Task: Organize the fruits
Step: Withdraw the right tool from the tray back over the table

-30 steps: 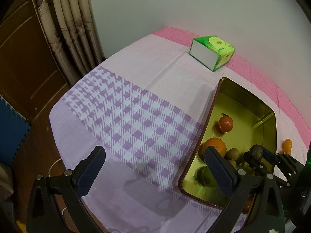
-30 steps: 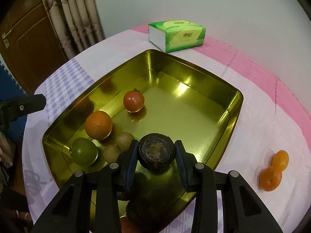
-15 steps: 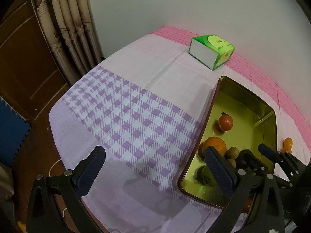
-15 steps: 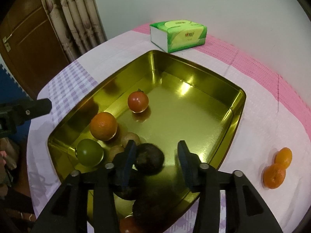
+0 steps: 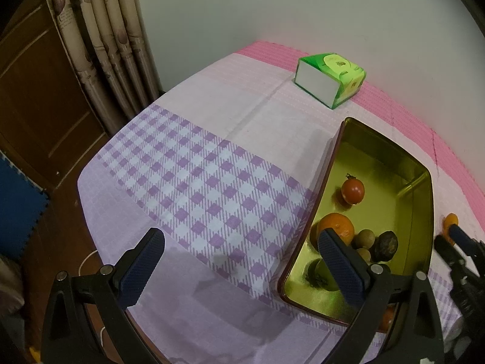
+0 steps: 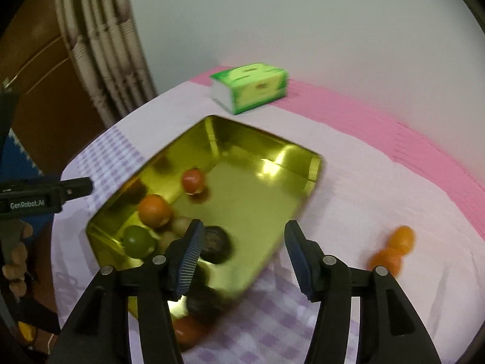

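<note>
Gold tray point(image 6: 309, 163) below right gripper point(image 6: 242, 257), jaws opening.
Nothing lies between its pads; dark fruit point(image 6: 216, 244) rests in the tray at lower centre.

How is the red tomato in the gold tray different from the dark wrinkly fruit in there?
The tomato is red, smooth and shiny; the dark fruit is brownish-black with a rough, dull skin. The tomato has a little stem on top; none shows on the dark fruit. The tomato sits alone farther up the gold tray; the dark fruit sits crowded beside the small tan fruits. Both are round and rest on the tray floor.
</note>
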{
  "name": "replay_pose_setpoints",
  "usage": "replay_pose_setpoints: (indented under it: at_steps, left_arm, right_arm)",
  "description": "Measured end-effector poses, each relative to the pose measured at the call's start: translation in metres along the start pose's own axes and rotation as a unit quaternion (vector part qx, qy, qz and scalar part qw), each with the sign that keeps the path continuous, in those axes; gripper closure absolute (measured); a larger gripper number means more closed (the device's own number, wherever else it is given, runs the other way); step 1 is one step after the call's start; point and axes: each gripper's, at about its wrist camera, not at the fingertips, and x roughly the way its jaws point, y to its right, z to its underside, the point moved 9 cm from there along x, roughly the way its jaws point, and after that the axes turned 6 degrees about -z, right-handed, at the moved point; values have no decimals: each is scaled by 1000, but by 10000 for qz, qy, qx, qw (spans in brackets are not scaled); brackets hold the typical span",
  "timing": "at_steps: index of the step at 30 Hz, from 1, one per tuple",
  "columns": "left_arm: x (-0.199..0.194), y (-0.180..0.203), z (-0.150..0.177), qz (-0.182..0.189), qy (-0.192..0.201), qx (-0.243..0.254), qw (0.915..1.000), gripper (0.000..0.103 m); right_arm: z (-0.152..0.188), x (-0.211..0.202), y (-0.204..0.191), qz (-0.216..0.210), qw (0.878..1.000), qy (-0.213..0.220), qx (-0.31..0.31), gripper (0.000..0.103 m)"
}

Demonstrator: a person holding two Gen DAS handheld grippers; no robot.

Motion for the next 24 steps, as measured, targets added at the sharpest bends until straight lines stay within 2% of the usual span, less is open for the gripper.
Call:
replay_pose_setpoints:
  at_steps: [6, 11, 15, 19, 24]
  left_arm:
    - [-3, 4, 0, 2, 80, 102, 9999, 2]
    - [-10, 16, -1, 96, 243, 331, 9991, 2]
    - [-25, 40, 2, 381, 422, 713, 9958, 2]
    - [-40, 68, 6, 499, 627, 1143, 9902, 2]
    - [-52, 117, 14, 896, 617, 1466, 9832, 2]
  right_arm:
    - [18, -26, 66, 580, 9975, 156, 382, 45]
    - [45, -39, 128, 1114, 9901, 154, 838, 44]
    - [69, -43, 168, 1416, 9837, 105, 1105, 44]
    - [85, -45, 205, 1705, 9759, 92, 1362, 40]
    - [103, -53, 243, 1950, 9643, 119, 1788, 38]
